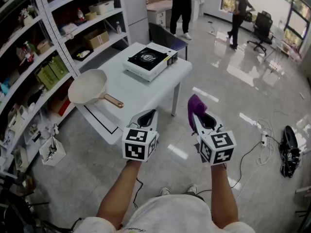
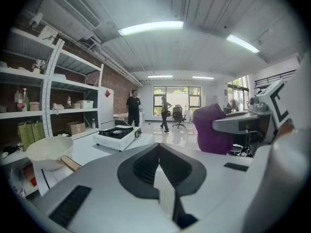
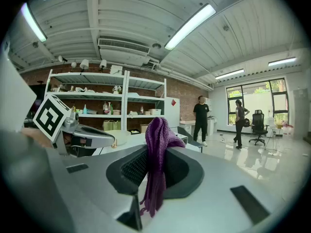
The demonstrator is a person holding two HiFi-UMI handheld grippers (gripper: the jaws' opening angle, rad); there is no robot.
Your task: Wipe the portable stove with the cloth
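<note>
Nearest the camera, the right gripper (image 1: 198, 113) is pinching a purple cloth (image 1: 196, 105) between its jaws, one end of it sticking up past the tips and the other hanging down behind them. Just beside it, the left gripper (image 1: 148, 114) is keeping its jaws pressed together with nothing between them. Both are hovering over the floor (image 1: 243, 96), just short of the white table (image 1: 138, 91). On the table's far end the stove (image 1: 149, 59) is sitting, well apart from the cloth. A cream pan (image 1: 88, 87) is resting at the table's left edge, beside the shelves (image 1: 43, 47). Farther off, two people (image 1: 181, 8) are standing.
</note>
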